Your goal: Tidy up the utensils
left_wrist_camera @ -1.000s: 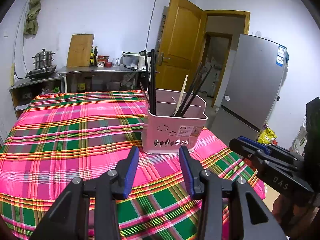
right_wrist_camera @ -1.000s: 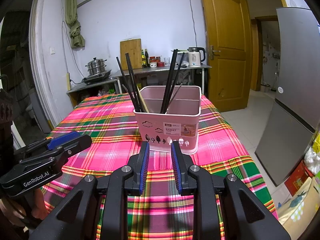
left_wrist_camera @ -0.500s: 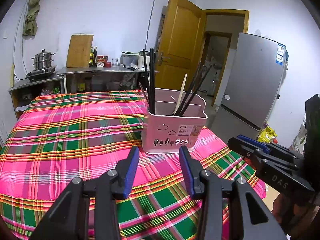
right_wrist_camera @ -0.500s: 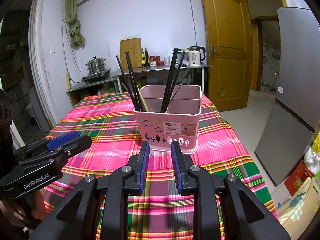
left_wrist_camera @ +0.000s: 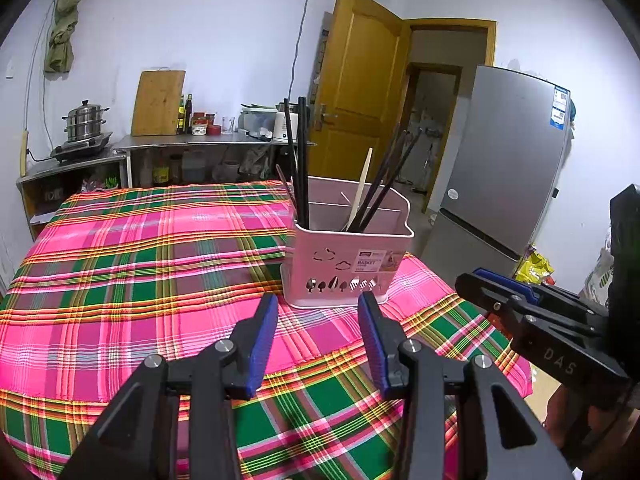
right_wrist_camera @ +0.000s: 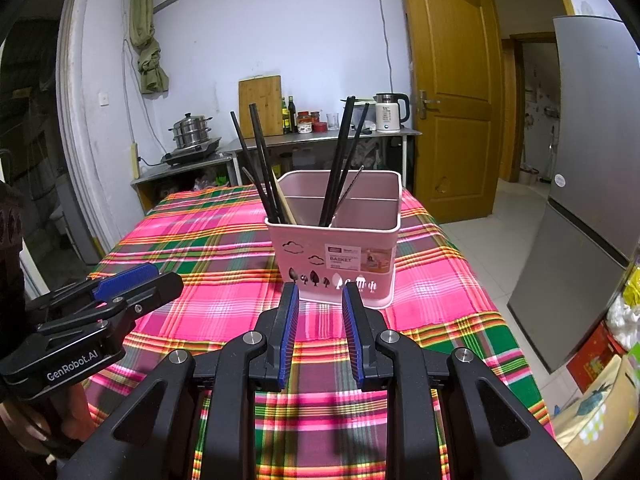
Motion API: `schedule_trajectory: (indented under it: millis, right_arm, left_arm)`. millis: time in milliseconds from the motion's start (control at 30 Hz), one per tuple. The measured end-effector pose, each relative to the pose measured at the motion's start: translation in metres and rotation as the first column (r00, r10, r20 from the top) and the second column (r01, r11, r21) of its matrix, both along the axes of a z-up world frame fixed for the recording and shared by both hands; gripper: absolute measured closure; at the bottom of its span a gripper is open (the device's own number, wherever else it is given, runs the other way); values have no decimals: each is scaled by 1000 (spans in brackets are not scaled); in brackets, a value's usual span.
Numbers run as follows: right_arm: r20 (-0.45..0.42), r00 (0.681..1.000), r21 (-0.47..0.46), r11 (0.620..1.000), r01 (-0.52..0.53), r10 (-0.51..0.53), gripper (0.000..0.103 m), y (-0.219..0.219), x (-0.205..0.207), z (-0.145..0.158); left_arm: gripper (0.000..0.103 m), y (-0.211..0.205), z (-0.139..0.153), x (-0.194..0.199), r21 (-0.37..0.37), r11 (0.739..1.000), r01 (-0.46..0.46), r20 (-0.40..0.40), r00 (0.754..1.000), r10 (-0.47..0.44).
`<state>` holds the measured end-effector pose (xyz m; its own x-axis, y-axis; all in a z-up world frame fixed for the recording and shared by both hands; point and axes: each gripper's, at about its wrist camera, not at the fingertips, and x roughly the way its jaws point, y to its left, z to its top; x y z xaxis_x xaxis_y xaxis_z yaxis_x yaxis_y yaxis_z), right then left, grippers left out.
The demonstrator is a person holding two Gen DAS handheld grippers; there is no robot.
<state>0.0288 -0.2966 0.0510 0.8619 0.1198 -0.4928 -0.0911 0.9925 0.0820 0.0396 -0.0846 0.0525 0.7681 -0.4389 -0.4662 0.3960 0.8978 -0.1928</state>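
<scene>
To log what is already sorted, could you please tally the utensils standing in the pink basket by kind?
Black chopsticks: 4
Pale wooden chopstick: 1
Thinner sticks, kind unclear: 2
Total: 7, all in the pink basket

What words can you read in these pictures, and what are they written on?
"BASKET": sticker on the pink basket; the smaller print around it is too tiny to read.
"GenRobot.AI": side of the left gripper.
"DAS": side of the right gripper.
Stickers on the fridge: too blurred to read.
</scene>
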Motion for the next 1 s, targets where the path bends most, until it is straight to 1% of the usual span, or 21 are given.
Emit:
schedule_trajectory:
  millis: [300, 533, 1000]
  right_arm:
    - [-1, 1000, -1, 1000, 0, 0, 80, 0, 0, 0]
    - [-3, 1000, -5, 1000, 0, 0, 80, 0, 0, -1]
    - [-10, 1000, -11, 1000, 3, -3, 80, -2, 1, -3]
  left_arm:
    - [60, 2, 1, 2, -11, 1000, 9, 3, 1000, -9]
    - [60, 6, -1, 4, -44, 999, 22, 3, 1000, -22]
    - [60, 6, -5, 3, -33, 999, 17, 11, 1000, -16]
